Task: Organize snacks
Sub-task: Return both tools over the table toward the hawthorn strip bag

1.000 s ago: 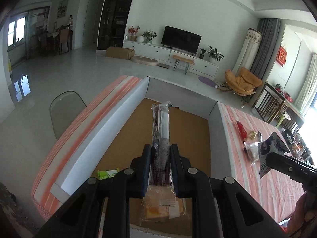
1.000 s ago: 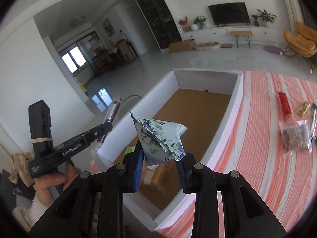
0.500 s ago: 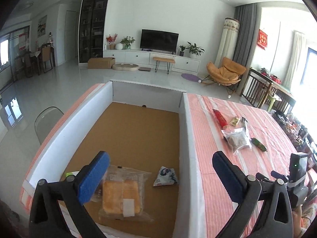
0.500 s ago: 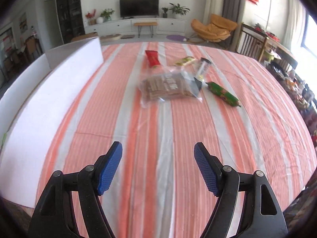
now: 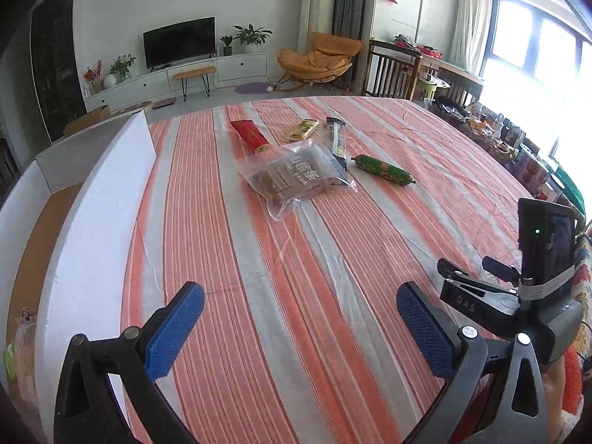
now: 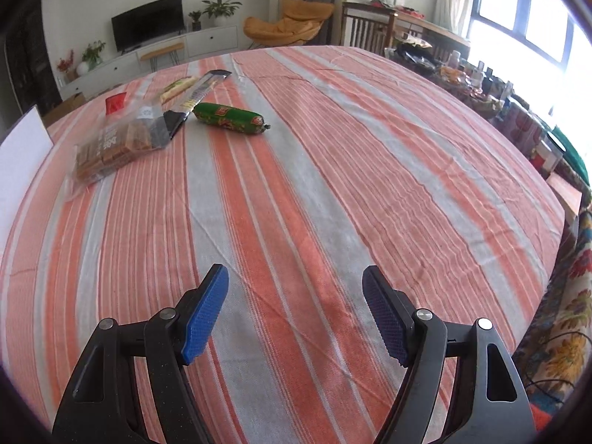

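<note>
Between picks: both hand-held grippers were empty and aimed down at the striped surface point(image 6: 333, 185). Left hand-held gripper point(image 5: 299, 327) had jaws spread fully, released, nothing between them; right hand-held gripper point(image 6: 296, 314) also released, jaws wide, nothing between them. Remaining snacks sat well ahead in a cluster: clear biscuit bag point(image 5: 296, 175), green sausage point(image 6: 229, 117) just beside it, red packet point(image 5: 249, 135), yellow bar point(image 5: 304, 129) and dark stick pack point(image 5: 336, 140). White box point(image 5: 107, 199) lay to the left, some snacks already inside. Next move, as I judge it: reach forward to the cluster, close on one item, carry it left into the box.
</note>
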`<move>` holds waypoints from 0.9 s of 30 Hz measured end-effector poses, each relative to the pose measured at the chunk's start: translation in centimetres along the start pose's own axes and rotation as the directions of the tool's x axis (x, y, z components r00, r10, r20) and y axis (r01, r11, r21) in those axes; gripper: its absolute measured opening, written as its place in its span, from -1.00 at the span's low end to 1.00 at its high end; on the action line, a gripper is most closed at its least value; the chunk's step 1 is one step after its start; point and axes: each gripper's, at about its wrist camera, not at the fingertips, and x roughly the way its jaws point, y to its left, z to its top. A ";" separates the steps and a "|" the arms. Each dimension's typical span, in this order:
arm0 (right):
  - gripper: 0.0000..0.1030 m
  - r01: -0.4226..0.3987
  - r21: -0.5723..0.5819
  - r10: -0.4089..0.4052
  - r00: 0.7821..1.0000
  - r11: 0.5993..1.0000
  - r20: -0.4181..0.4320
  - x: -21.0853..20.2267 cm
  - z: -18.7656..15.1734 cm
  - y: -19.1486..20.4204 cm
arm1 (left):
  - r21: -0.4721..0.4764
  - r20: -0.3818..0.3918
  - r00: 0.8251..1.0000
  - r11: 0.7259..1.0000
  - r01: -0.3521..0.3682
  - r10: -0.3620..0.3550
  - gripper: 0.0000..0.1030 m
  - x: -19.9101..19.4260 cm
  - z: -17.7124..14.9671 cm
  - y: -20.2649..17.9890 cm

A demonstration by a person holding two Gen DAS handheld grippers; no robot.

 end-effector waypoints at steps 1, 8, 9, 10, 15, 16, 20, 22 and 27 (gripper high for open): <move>0.51 -0.002 0.005 0.002 1.000 1.000 -0.010 0.3 0.0 -0.2 | 0.016 0.004 0.999 0.999 -0.047 0.047 0.99 1.4 -0.2 0.0; 0.58 0.001 0.034 -0.001 1.000 0.999 -0.018 0.9 -0.4 -0.5 | 0.004 -0.094 0.981 0.986 -0.168 0.168 0.99 7.9 -1.9 2.4; 0.61 0.003 0.035 -0.003 1.000 0.999 -0.018 0.9 -0.4 -0.5 | -0.003 -0.110 0.980 0.985 -0.170 0.168 0.99 8.4 -2.3 2.6; 0.62 0.003 0.037 -0.002 1.000 0.999 -0.017 0.9 -0.4 -0.5 | -0.024 -0.109 0.982 0.988 -0.155 0.152 0.99 8.5 -2.7 2.9; 0.68 0.002 0.043 -0.002 1.000 0.999 -0.016 1.0 -0.5 -0.4 | -0.067 -0.126 0.984 0.989 -0.134 0.124 1.00 8.3 -3.0 3.6; 0.68 0.003 0.044 -0.002 1.000 0.999 -0.016 1.0 -0.4 -0.4 | -0.082 -0.132 0.986 0.990 -0.117 0.106 1.00 8.4 -3.0 3.8; 0.69 0.002 0.044 -0.001 1.000 0.999 -0.016 1.0 -0.4 -0.4 | -0.090 -0.133 0.986 0.989 -0.114 0.102 1.00 8.6 -2.9 3.9; 0.70 0.002 0.044 -0.002 1.000 0.999 -0.016 1.0 -0.4 -0.4 | -0.090 -0.133 0.986 0.989 -0.114 0.102 1.00 8.6 -2.9 3.9; 0.71 0.002 0.045 -0.001 1.000 0.999 -0.016 1.0 -0.4 -0.3 | -0.090 -0.133 0.986 0.989 -0.114 0.102 1.00 8.6 -2.9 3.9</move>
